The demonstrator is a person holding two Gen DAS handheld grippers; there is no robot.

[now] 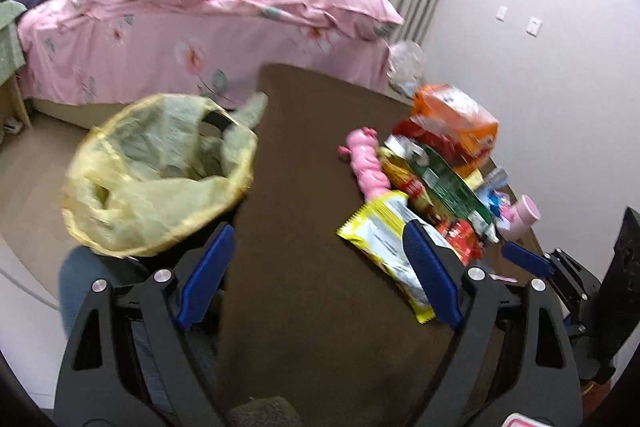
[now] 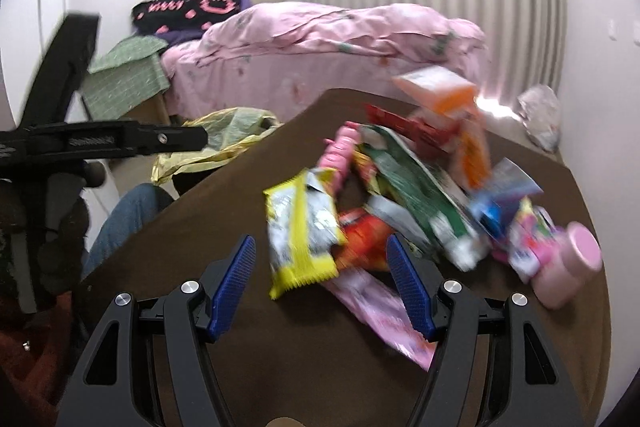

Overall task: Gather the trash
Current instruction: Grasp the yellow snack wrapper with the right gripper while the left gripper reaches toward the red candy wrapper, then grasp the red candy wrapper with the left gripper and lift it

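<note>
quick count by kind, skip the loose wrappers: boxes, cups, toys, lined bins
orange box: 1
pink cup: 1
pink toy: 1
bin with yellow bag: 1
total: 4

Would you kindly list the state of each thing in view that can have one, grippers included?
left gripper: jaws wide apart, nothing between them
right gripper: open, empty, over the wrappers
trash bag: mouth open, lining a bin beside the table
yellow wrapper: torn open, lying flat on the table
orange box: tilted on the pile
pink cup: lying on its side
</note>
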